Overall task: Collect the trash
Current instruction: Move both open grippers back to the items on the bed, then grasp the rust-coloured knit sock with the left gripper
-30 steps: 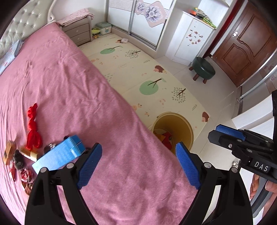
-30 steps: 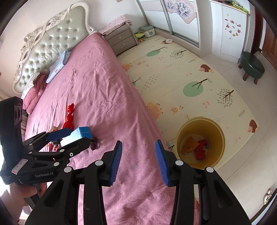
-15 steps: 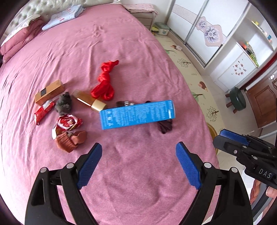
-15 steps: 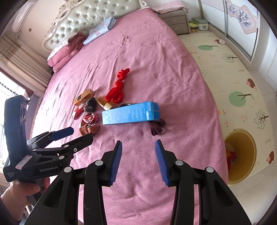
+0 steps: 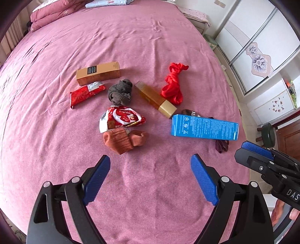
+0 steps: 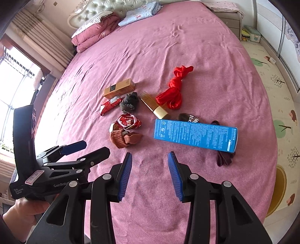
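I kept both over the pink bed (image 5: 56, 159): left hand-held gripper (image 5: 150, 178) wide, right hand-held gripper (image 6: 149, 176) narrower, each empty. Ahead lay the trash: blue box (image 6: 195, 135), red wrapper (image 5: 121, 119), gold box (image 5: 98, 73), socks among them.

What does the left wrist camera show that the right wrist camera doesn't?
Only the left wrist view: the green stool by the brown door. Only the right wrist view: the window, headboard and yellow bin. Both: the blue box, red cloth, snack wrappers, and both claws, open and empty.
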`<state>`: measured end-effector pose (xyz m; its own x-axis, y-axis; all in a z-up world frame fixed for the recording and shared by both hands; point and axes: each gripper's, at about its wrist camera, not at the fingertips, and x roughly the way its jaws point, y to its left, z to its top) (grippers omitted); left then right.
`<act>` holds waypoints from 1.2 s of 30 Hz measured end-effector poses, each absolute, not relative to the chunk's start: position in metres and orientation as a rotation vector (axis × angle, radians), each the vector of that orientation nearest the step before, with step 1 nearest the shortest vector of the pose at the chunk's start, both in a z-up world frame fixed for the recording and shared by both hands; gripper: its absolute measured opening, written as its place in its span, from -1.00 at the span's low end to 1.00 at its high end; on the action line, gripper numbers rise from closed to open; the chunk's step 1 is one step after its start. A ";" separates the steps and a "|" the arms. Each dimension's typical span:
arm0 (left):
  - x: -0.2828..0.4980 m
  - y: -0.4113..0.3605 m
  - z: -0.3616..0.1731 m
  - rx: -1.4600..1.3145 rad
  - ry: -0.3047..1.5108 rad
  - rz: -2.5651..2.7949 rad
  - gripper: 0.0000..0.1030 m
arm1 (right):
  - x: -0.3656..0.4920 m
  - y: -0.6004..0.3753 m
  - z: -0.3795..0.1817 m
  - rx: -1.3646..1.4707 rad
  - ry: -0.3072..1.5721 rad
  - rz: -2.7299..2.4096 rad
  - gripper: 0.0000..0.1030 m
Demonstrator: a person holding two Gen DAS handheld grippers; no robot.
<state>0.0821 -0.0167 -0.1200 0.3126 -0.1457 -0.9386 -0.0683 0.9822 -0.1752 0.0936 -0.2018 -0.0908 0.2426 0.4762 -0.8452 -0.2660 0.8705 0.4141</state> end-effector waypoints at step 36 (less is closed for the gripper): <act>0.130 0.042 -0.233 -0.442 1.408 0.010 -0.35 | 0.176 -0.124 -0.150 0.176 1.314 0.573 -0.19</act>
<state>0.1302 0.0419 -0.2334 0.1758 -0.2519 -0.9517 -0.2655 0.9188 -0.2922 0.1763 -0.1245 -0.1502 0.1386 0.4907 -0.8602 -0.2966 0.8493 0.4367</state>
